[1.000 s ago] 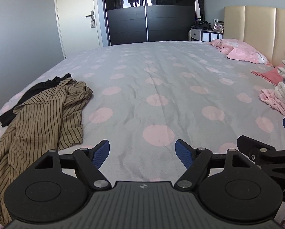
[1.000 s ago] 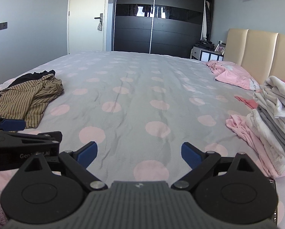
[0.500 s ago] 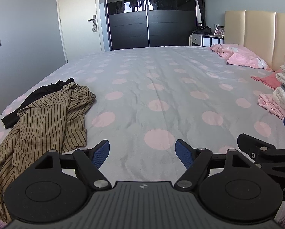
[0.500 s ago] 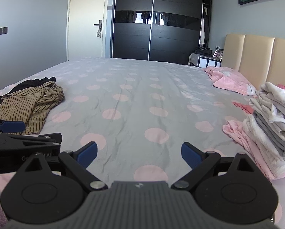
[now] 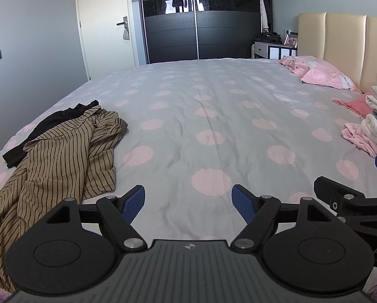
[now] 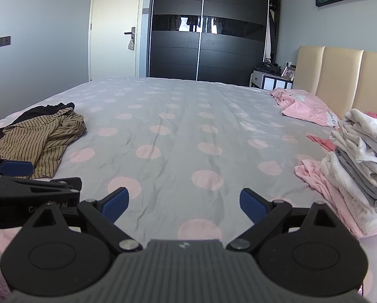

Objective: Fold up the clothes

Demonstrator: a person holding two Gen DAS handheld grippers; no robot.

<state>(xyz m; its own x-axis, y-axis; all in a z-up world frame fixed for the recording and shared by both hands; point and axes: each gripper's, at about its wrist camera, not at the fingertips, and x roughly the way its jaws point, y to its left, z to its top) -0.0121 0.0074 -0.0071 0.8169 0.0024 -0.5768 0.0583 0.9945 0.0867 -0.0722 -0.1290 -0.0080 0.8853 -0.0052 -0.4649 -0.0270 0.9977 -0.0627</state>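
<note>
Left wrist view gives me the left gripper (image 5: pixel 188 200) with its jaws spread wide and holding nothing, low over the bed (image 5: pixel 213 106). My striped brown garment (image 5: pixel 62 156) lies crumpled at the bed's left side, long axis running from the near left edge away toward the wardrobe (image 5: pixel 201 20), partly over a black garment (image 5: pixel 54 121). The right gripper (image 6: pixel 184 202) gapes equally wide, empty, with the folded stack (image 6: pixel 359 156) on its right.

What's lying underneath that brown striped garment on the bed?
A black garment pokes out from beneath the striped garment's far edge, on the dotted bedspread. How far it extends underneath is hidden.
</note>
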